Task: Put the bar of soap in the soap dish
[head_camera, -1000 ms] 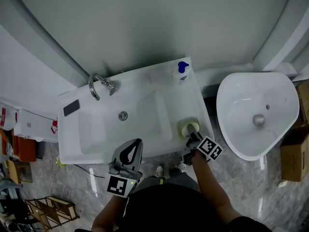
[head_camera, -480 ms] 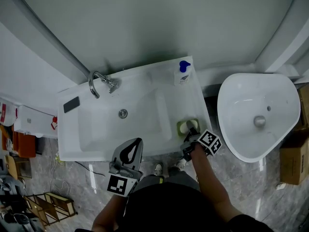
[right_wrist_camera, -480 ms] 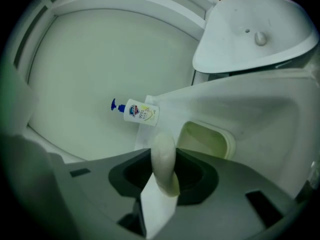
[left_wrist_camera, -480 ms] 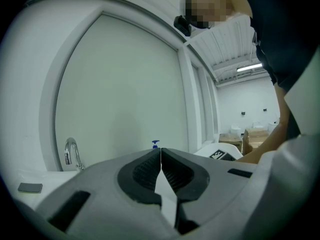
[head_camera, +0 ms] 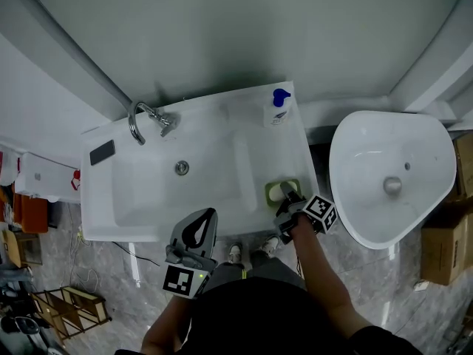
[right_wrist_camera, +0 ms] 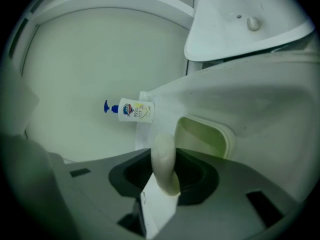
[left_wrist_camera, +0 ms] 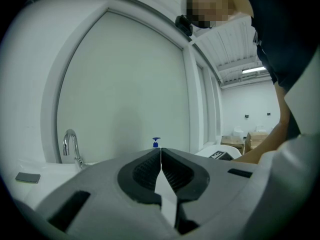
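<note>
My left claw (head_camera: 209, 214) & right claw (head_camera: 285, 191): grey plastic shells w/ black ribbed pads (left_wrist_camera: 142, 171) inside. Each has a cube (head_camera: 183, 282) of b/w square markers at the back. I'm wearing a black top (head_camera: 259, 316).

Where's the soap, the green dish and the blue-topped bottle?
Pale oval soap bar (right_wrist_camera: 164, 156): right gripper view, rounded edge.
Light green plastic soap dish (right_wrist_camera: 200, 135): right gripper view, bare inside.
White blue-topped pump bottle (right_wrist_camera: 135, 110): right gripper view, label.

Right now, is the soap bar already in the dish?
No, the right gripper holds the soap bar clamped between its jaws, and the green soap dish is empty.
</note>
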A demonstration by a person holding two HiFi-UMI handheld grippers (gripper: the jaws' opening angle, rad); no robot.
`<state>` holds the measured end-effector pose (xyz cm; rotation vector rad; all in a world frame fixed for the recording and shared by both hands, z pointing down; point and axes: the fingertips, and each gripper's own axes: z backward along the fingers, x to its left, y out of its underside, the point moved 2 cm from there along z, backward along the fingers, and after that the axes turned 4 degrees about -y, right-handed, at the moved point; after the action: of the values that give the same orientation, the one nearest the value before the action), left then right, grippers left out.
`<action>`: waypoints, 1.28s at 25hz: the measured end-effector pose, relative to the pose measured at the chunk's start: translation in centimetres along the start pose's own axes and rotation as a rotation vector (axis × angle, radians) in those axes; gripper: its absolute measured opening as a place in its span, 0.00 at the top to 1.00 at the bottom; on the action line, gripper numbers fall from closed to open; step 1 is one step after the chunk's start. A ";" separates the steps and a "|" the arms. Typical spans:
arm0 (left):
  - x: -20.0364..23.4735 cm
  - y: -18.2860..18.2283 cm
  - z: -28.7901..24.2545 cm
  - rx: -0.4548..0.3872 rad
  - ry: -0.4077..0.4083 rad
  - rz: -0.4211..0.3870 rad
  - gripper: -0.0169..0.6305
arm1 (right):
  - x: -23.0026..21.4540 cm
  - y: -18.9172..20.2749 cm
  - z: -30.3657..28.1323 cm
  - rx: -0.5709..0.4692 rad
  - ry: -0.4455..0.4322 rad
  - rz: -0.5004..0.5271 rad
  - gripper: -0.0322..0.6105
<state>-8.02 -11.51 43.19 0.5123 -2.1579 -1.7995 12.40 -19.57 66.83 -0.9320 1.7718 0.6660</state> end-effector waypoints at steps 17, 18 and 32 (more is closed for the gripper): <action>0.2 0.7 -1.5 -0.002 -0.011 0.038 0.94 | -0.3 0.1 0.5 0.047 0.050 -0.052 0.70; 0.1 0.6 -1.7 -0.003 -0.005 0.038 0.94 | -0.3 0.0 0.6 0.043 0.049 -0.053 0.70; -0.9 0.6 -3.0 -0.008 0.070 0.048 0.94 | 0.4 -0.5 2.4 -0.008 0.018 -0.137 0.56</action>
<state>-5.94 -13.61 44.37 0.5096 -2.0974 -1.7383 13.94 -18.10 65.59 -1.0577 1.7043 0.5786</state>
